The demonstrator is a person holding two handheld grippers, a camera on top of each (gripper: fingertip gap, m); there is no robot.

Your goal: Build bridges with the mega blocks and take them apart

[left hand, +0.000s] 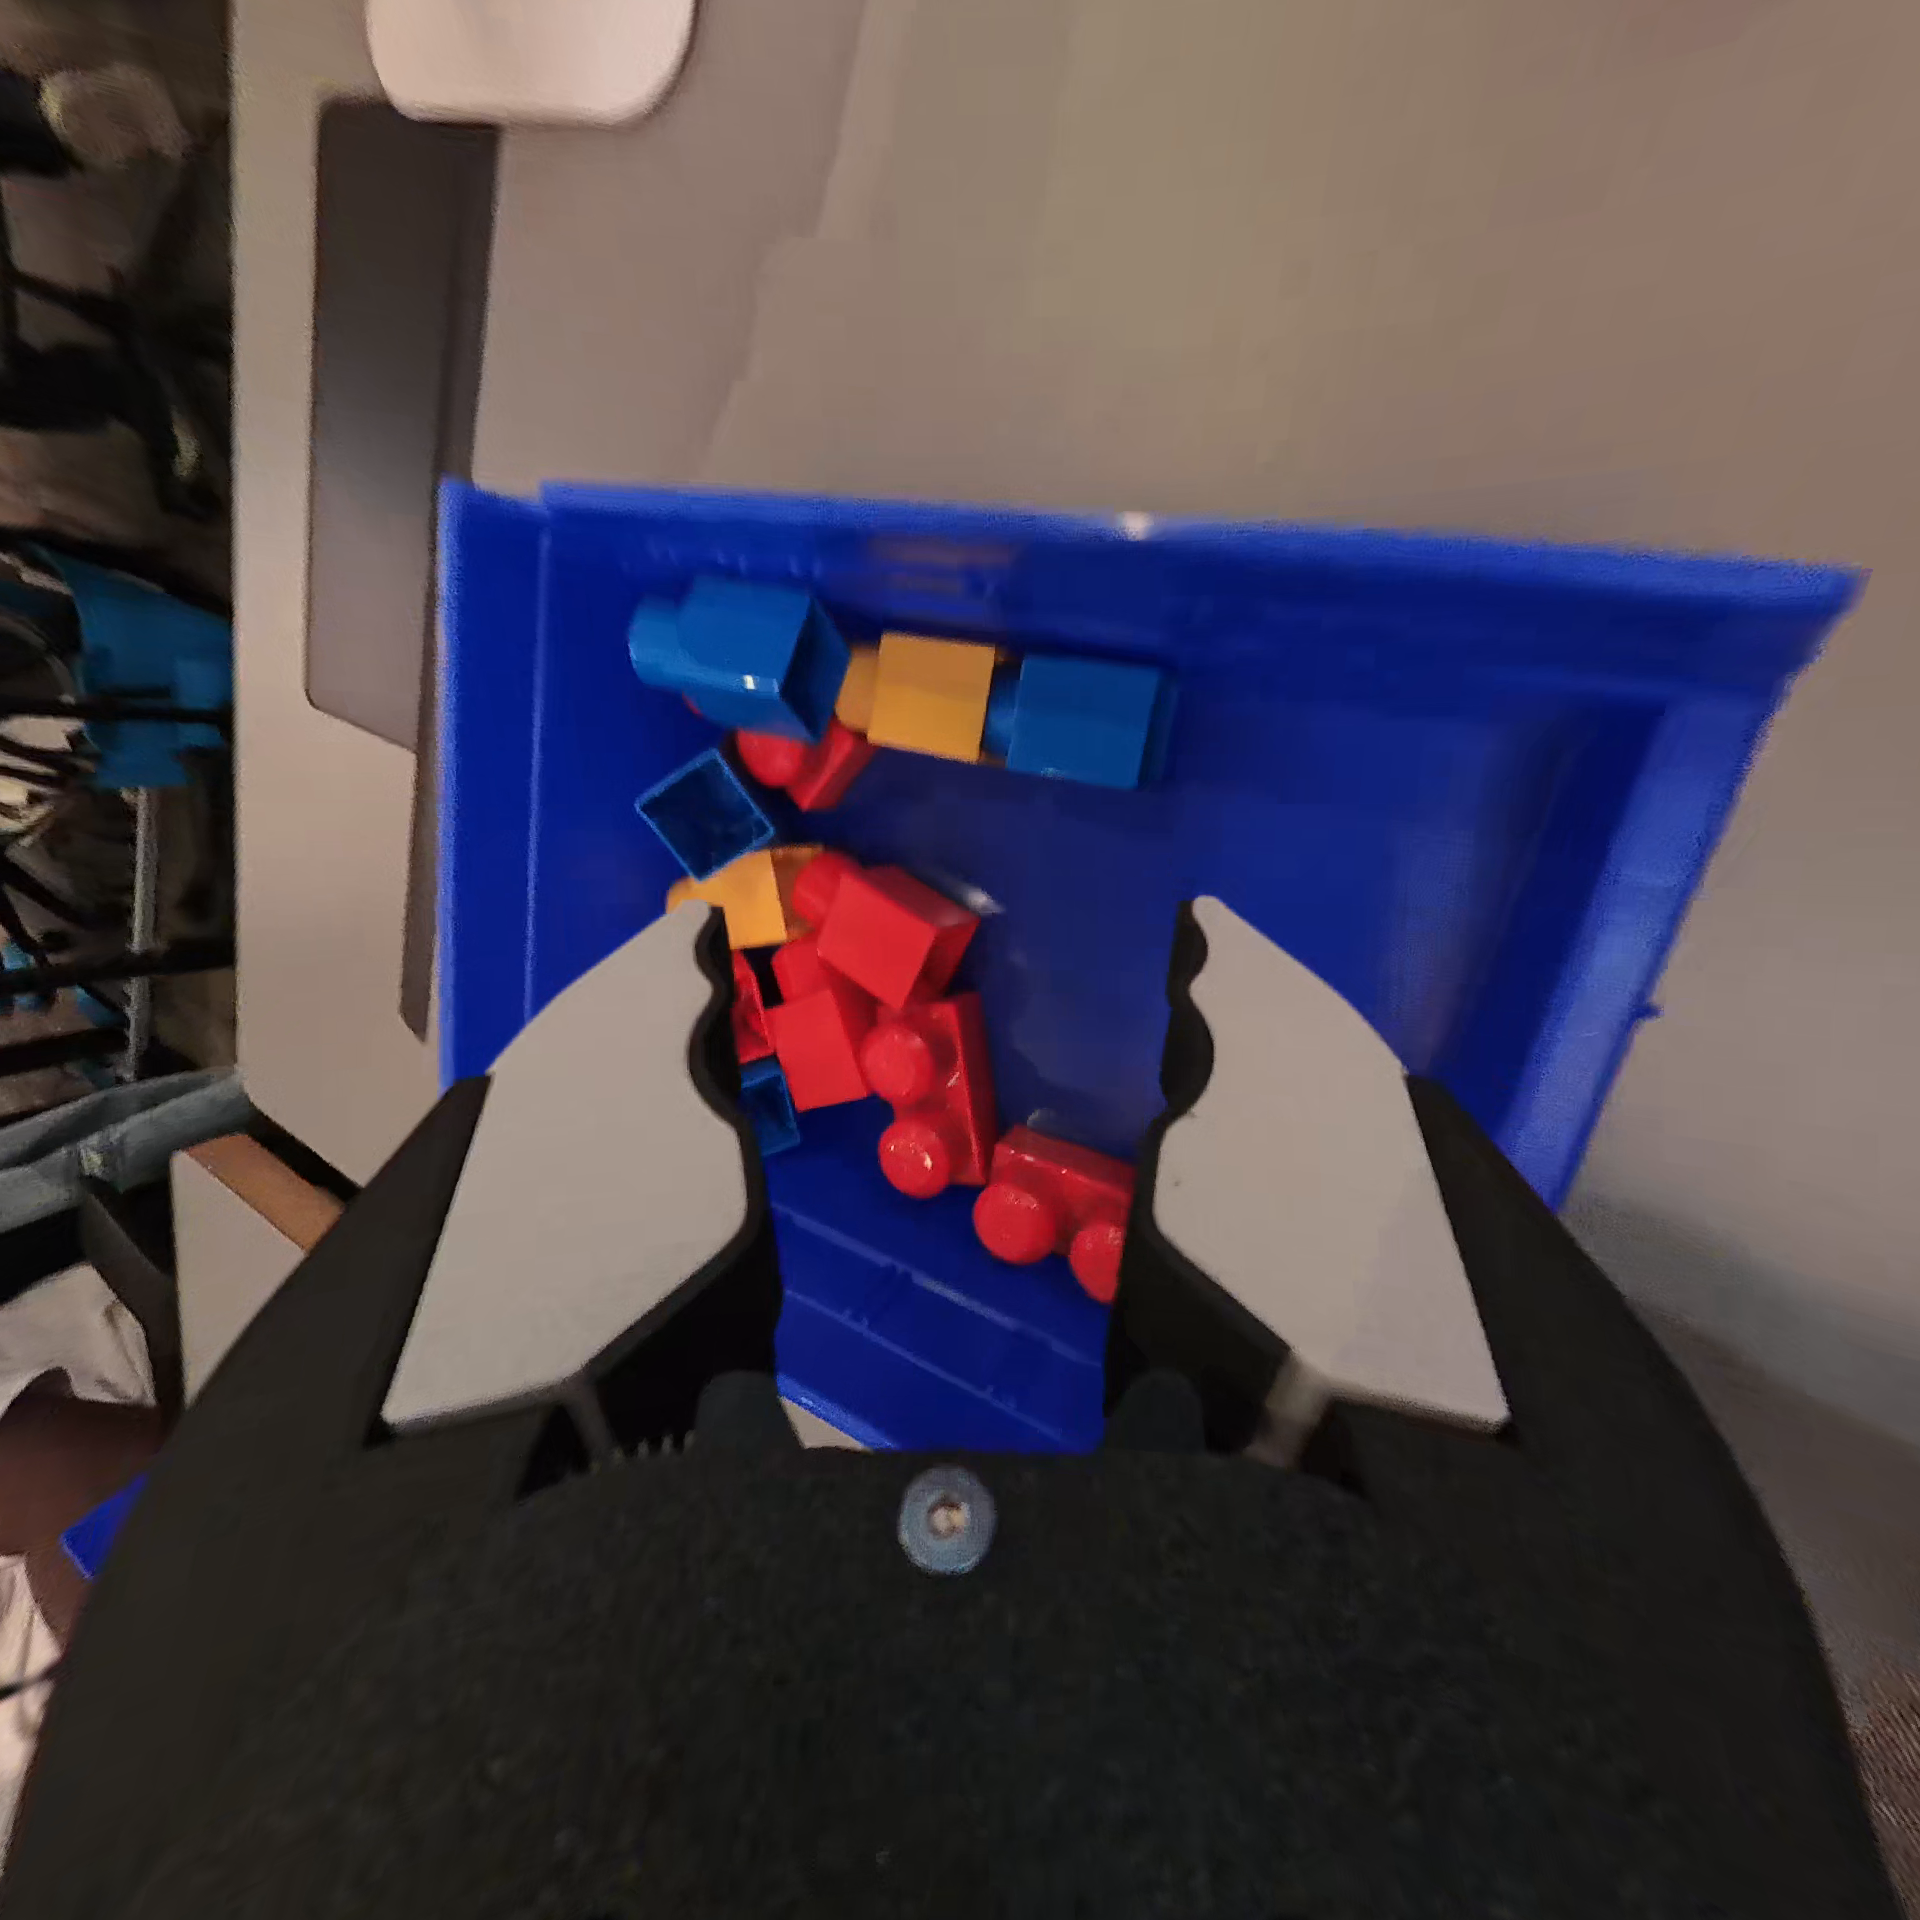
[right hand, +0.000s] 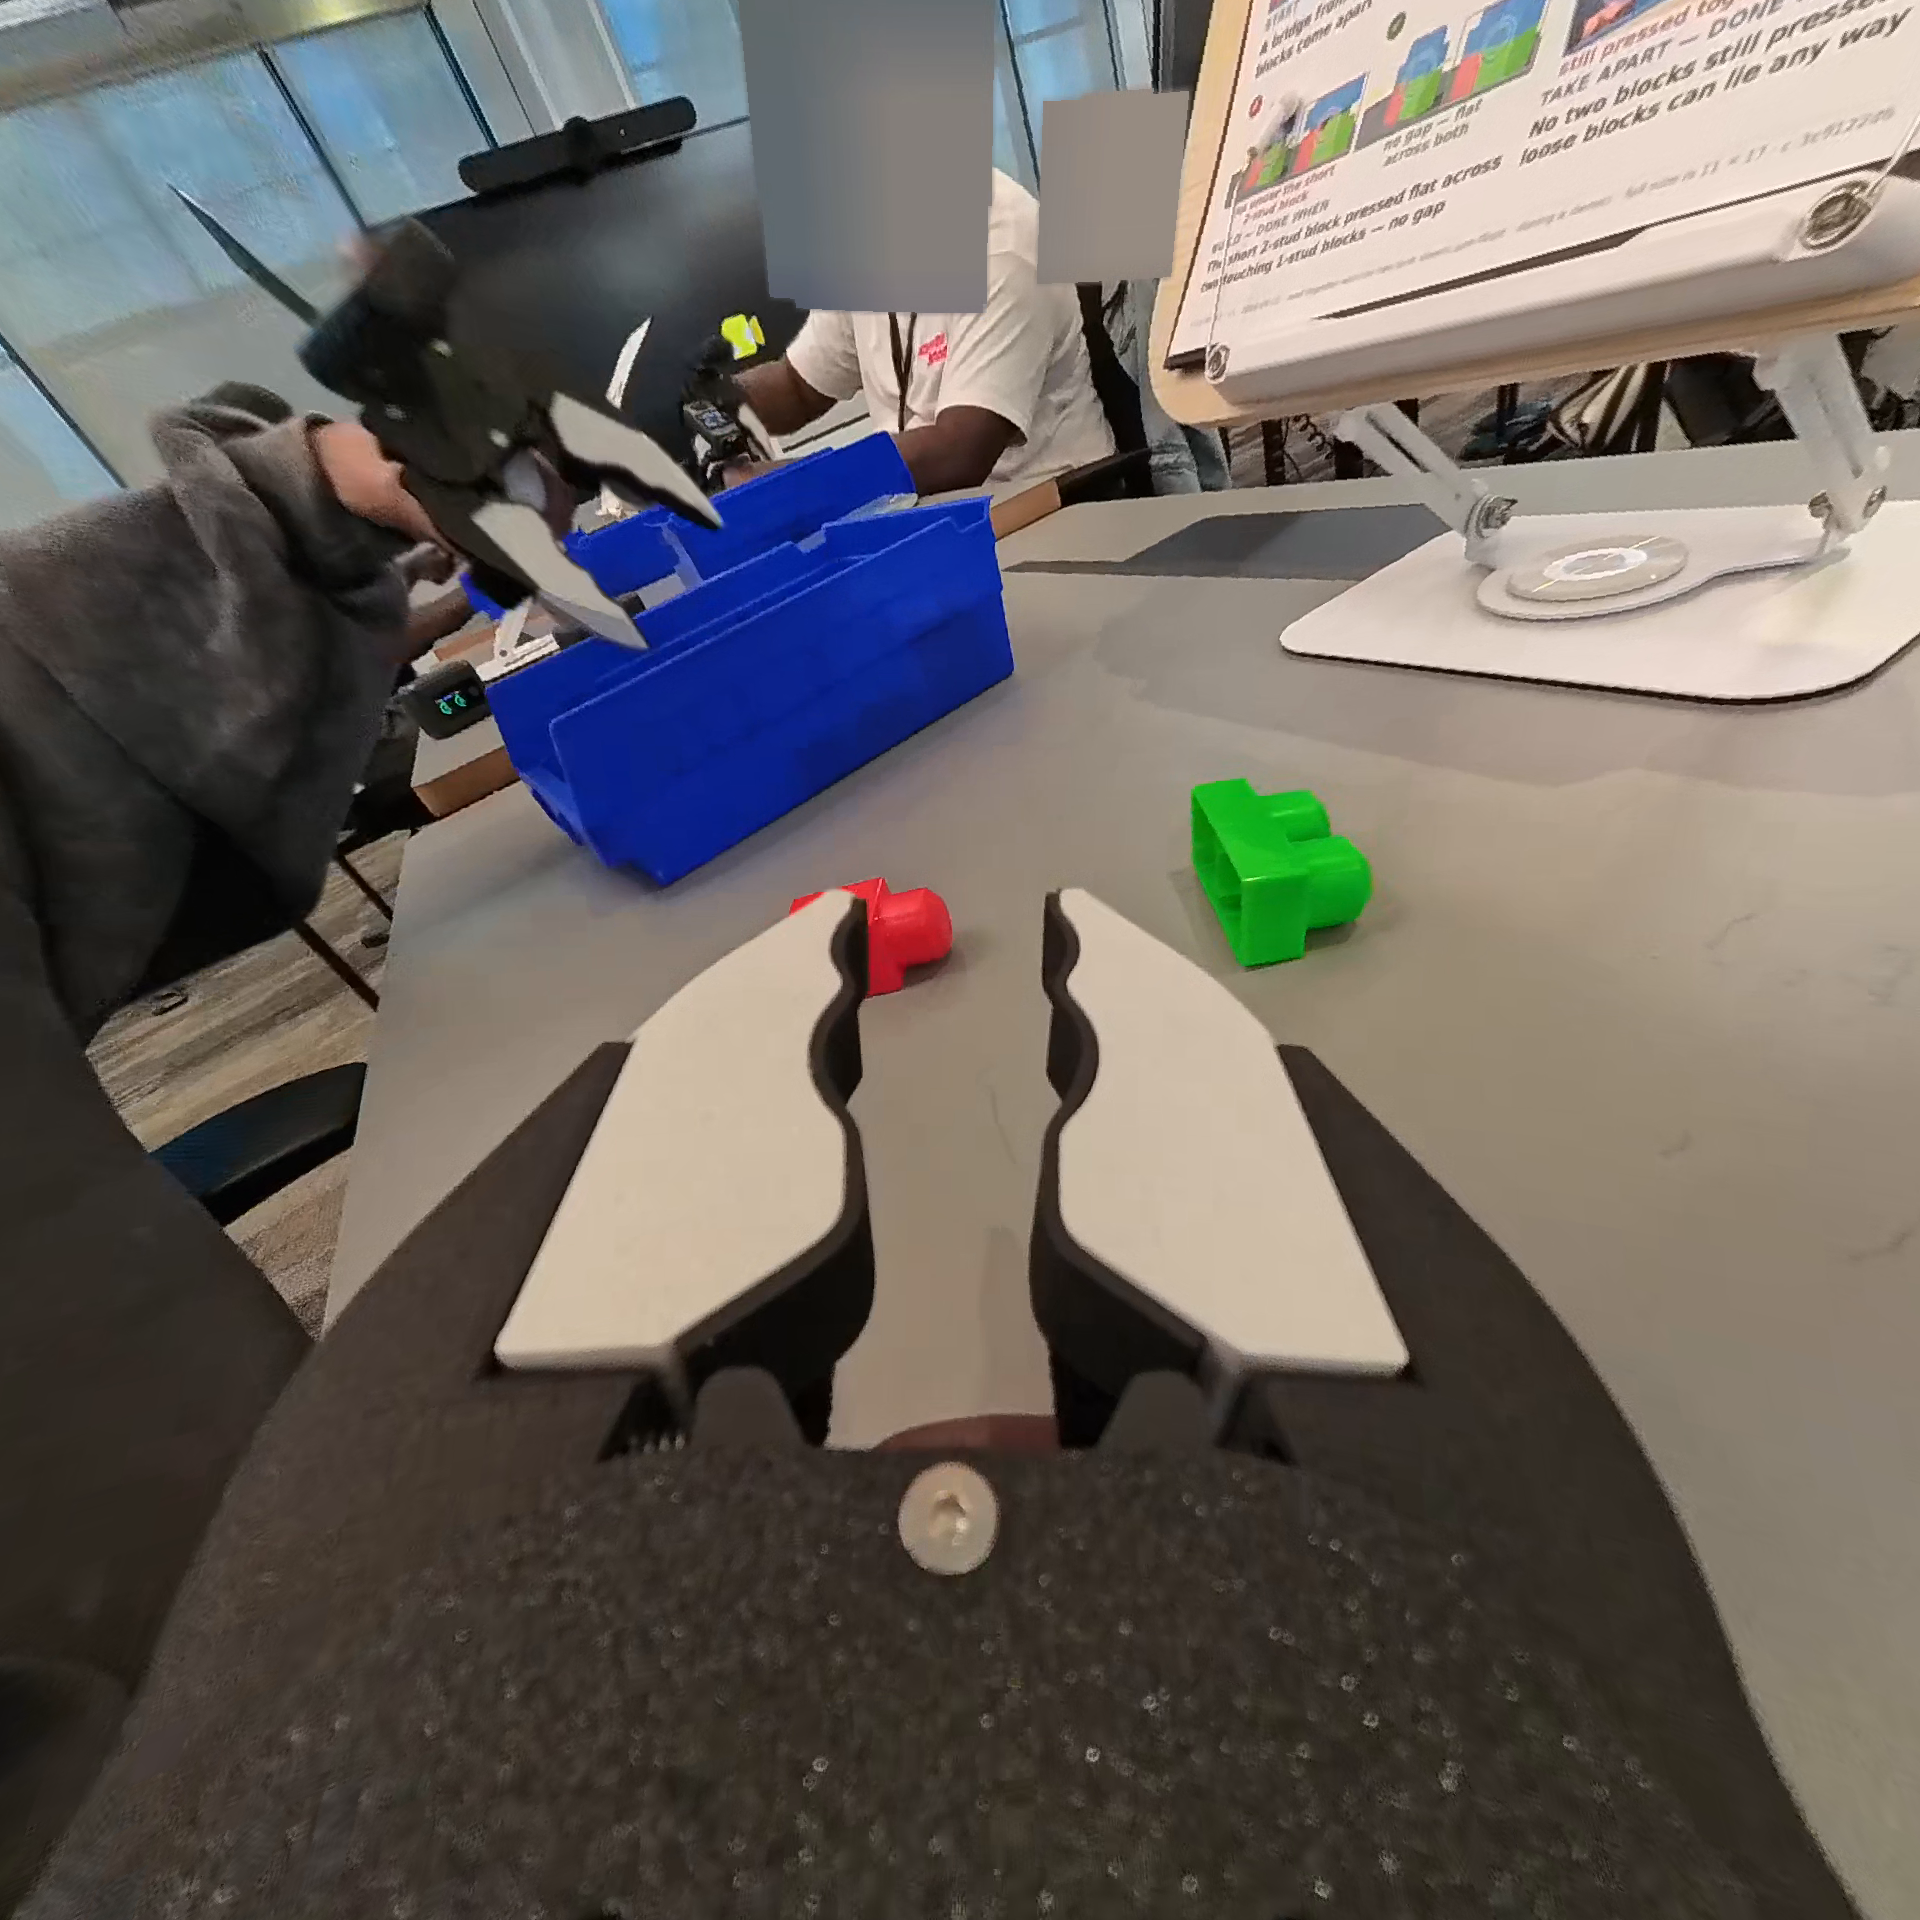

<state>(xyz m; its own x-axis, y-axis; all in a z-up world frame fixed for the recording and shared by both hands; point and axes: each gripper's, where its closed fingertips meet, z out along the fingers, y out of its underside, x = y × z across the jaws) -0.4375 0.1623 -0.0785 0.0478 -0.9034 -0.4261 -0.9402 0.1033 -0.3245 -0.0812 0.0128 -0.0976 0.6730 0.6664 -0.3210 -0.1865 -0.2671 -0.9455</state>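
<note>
Left gripper (left hand: 951,914) hung above the blue bin (left hand: 1455,831), pointing down, jaws wide apart and empty over a heap of red, blue and orange blocks (left hand: 883,935), its left finger hiding part of the heap. Right gripper (right hand: 951,914) sat low over the grey table (right hand: 1558,1143), jaws apart, nothing between them; 1 red block (right hand: 909,930), half hidden, and 1 green 2-stud block (right hand: 1273,873) lay on their sides ahead. A printed instruction sheet (right hand: 1538,135) on a white stand (right hand: 1621,613) was cut off at the frame edge.

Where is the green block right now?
In the right wrist view, the green block lies on its side on the grey table, ahead and right of the open right hand-held gripper, across from the red block.
</note>
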